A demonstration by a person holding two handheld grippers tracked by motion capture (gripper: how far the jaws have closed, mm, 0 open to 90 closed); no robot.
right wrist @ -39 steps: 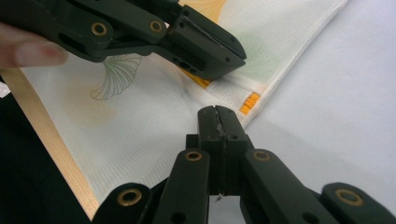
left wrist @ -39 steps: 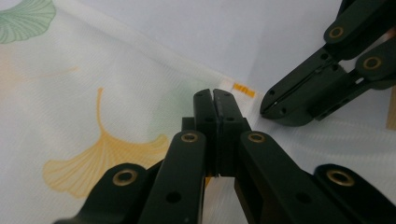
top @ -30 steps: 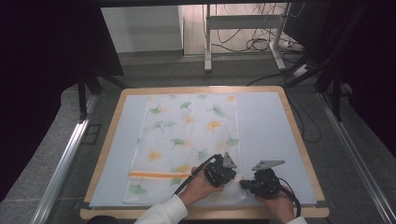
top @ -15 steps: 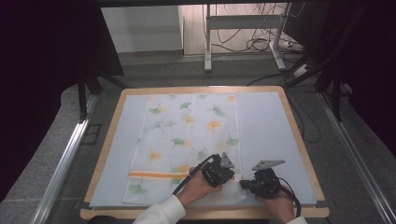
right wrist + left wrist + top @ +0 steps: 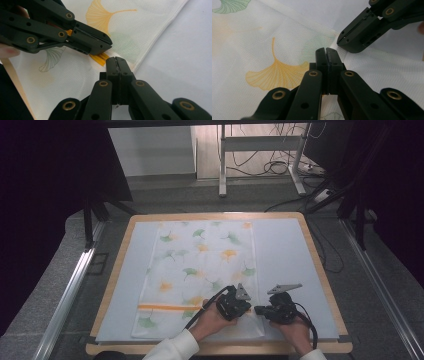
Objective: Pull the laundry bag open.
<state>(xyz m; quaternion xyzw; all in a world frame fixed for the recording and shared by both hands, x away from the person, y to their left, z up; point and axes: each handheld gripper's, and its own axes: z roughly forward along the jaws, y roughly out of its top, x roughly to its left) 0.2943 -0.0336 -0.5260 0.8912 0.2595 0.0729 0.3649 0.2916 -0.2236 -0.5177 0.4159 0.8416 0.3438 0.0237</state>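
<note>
The cloth (image 5: 200,277), white with green and yellow ginkgo leaves and one orange stripe, lies flat on the counter (image 5: 310,251), its long axis running from the far edge to the near edge, a little left of the middle; the stripe crosses it near the near end; its near right corner sits by the counter's near edge, where both tongs meet.

The left tongs (image 5: 241,296) are over that near right part of the cloth, pointing toward the right edge; in the left gripper view their jaws stand pressed together (image 5: 327,53) just above the fabric's border, with no fold clearly between them. The right tongs (image 5: 260,310), just beside them and pointing left, also have their jaws together (image 5: 115,62) at the cloth's edge; whether either tip pinches fabric is hard to make out, the tips hiding the spot.

The left hand (image 5: 210,320) and right hand (image 5: 296,332) come in from the near edge, cut off by the frame; the white sleeve (image 5: 172,347) is partly shown.
</note>
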